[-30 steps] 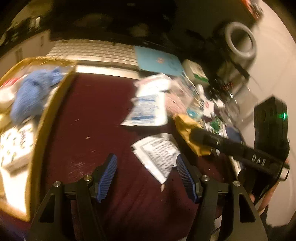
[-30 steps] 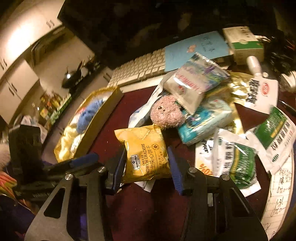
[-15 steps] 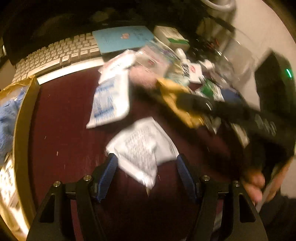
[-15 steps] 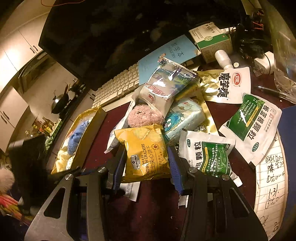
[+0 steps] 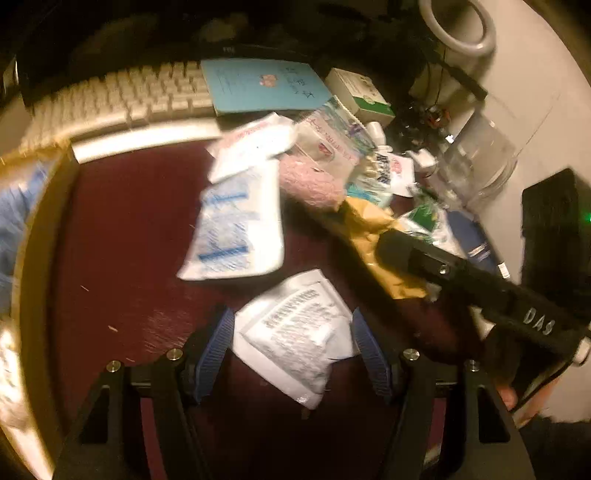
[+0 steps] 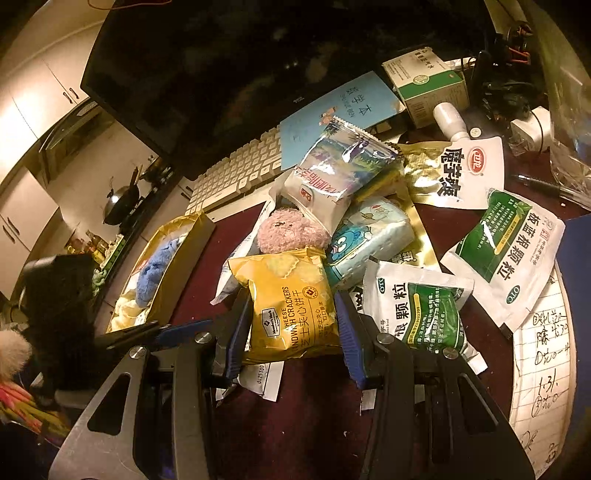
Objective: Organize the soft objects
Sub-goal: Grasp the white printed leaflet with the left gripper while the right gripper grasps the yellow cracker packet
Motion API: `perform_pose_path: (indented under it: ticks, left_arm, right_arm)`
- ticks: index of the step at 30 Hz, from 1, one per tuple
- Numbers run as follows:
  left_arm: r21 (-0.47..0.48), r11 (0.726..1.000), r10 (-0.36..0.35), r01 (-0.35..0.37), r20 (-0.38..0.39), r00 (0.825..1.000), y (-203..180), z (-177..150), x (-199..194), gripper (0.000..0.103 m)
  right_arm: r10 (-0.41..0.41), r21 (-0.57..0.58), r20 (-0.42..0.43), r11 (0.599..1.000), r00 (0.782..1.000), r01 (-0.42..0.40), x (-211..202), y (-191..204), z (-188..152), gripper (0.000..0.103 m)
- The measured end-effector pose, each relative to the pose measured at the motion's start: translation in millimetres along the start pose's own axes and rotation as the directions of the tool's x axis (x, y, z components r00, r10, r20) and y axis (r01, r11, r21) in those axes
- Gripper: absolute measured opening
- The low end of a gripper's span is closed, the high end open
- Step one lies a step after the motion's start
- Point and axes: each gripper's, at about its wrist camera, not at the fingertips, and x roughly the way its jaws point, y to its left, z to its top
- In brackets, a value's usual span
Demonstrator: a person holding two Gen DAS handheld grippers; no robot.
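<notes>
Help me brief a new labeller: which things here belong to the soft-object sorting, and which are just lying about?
Job:
yellow cracker pack
white sachet
pink plush
gold tray

Lying about:
keyboard
blue notebook
green-white box
pen

Dim, yellow-tinted light over everything I see; the work surface is a dark maroon desk top [image 5: 122, 229] with a pale keyboard [image 6: 236, 173] along its far edge and a large black monitor [image 6: 229, 74], screen off, standing behind it. Off to the left through the right wrist view I make out cream cabinet doors [image 6: 33, 96] with dark handles, and a cooking area below them with a dark wok [image 6: 122, 199]. In the left wrist view a pale wall [image 5: 535, 96] closes the right side, with a grey ring-shaped object [image 5: 461, 26] high against it.
</notes>
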Motion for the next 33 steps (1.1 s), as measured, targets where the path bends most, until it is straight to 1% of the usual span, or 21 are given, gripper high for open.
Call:
perform_pose_path:
  ticks: [1,4,6,7,9,11,12,14,16,19,21,22,23,25,27,33]
  left_arm:
    - [0.018,1.0,-0.016,0.016,-0.003,1.0,-5.4,-3.9,-1.6,0.067]
    - [0.079,0.997,0.018,-0.015,-0.039,0.999,-23.1,-16.9,-5.7,0.067]
    - [0.118,0.993,0.006,0.003,-0.068,0.998,-32.2,-25.4,-8.6,0.067]
    - [0.124,0.992,0.0,0.008,-0.067,0.998,-34.7,-27.7,-10.6,0.067]
    - [0.135,0.991,0.022,-0.016,-0.042,0.999,-35.2,-25.6,-13.4,0.067]
    - [0.116,0.99,0.079,-0.078,-0.003,0.997,-27.7,-17.2,-13.5,0.067]
    - [0.108,0.99,0.089,-0.089,0.008,0.996,-24.3,-12.8,-12.3,0.067]
    - [0.117,0.991,0.068,-0.066,-0.012,0.998,-19.2,-3.7,-3.4,0.067]
    - [0.13,0.99,0.061,-0.053,-0.056,0.997,-17.6,-0.3,7.4,0.068]
    - [0.103,0.993,0.06,-0.053,-0.066,0.996,-18.6,-2.3,6.7,0.068]
    - [0.079,0.996,0.035,-0.03,-0.06,0.998,-20.1,-8.9,1.2,0.065]
    - [0.071,0.997,0.034,-0.029,-0.059,0.998,-21.4,-12.4,-0.1,0.062]
    - [0.058,0.997,0.048,-0.044,-0.064,0.997,-23.4,-18.2,-2.3,0.061]
    - [0.046,0.997,0.064,-0.062,-0.048,0.997,-25.9,-28.0,-9.3,0.061]
    - [0.041,0.996,0.075,-0.073,-0.034,0.997,-26.7,-31.3,-10.5,0.062]
    - [0.076,0.995,0.069,-0.067,-0.02,0.997,-25.9,-23.8,-4.8,0.062]
  right_arm:
    - [-0.005,-0.002,0.008,1.0,1.0,0.005,-1.4,0.4,-0.5,0.045]
    - [-0.003,-0.006,0.023,1.0,1.0,0.004,-4.2,0.8,-1.2,0.045]
    - [0.002,-0.004,0.024,1.0,1.0,-0.002,-4.5,0.2,-0.8,0.045]
    - [0.006,-0.001,0.025,1.0,1.0,-0.006,-4.6,-0.4,-0.7,0.045]
    - [0.007,0.002,0.026,1.0,1.0,-0.007,-4.7,-0.6,-0.7,0.045]
    - [0.007,0.003,0.025,1.0,1.0,-0.007,-4.4,-0.6,-0.5,0.045]
    - [0.008,0.001,0.025,1.0,1.0,-0.008,-4.5,-0.3,-0.6,0.045]
    - [0.008,0.001,0.026,1.0,1.0,-0.008,-5.3,-0.5,-1.0,0.045]
    - [0.005,0.005,0.022,1.0,1.0,-0.006,-4.8,-0.2,-1.1,0.045]
    - [0.003,0.007,0.023,1.0,1.0,-0.003,-5.4,-0.5,-1.5,0.045]
    - [0.006,0.012,0.024,1.0,1.0,-0.006,-5.5,-1.3,-1.6,0.045]
    - [0.005,0.013,0.023,1.0,1.0,-0.006,-5.1,-1.3,-1.4,0.045]
    - [0.003,0.013,0.022,1.0,1.0,-0.003,-4.5,-1.2,-1.2,0.045]
    - [0.002,0.008,0.02,1.0,1.0,-0.003,-3.7,-0.8,-0.9,0.045]
    - [-0.001,0.006,0.023,1.0,1.0,0.001,-3.9,-0.6,-1.0,0.045]
    - [-0.005,0.002,0.018,1.0,1.0,0.005,-2.5,-0.8,-0.3,0.045]
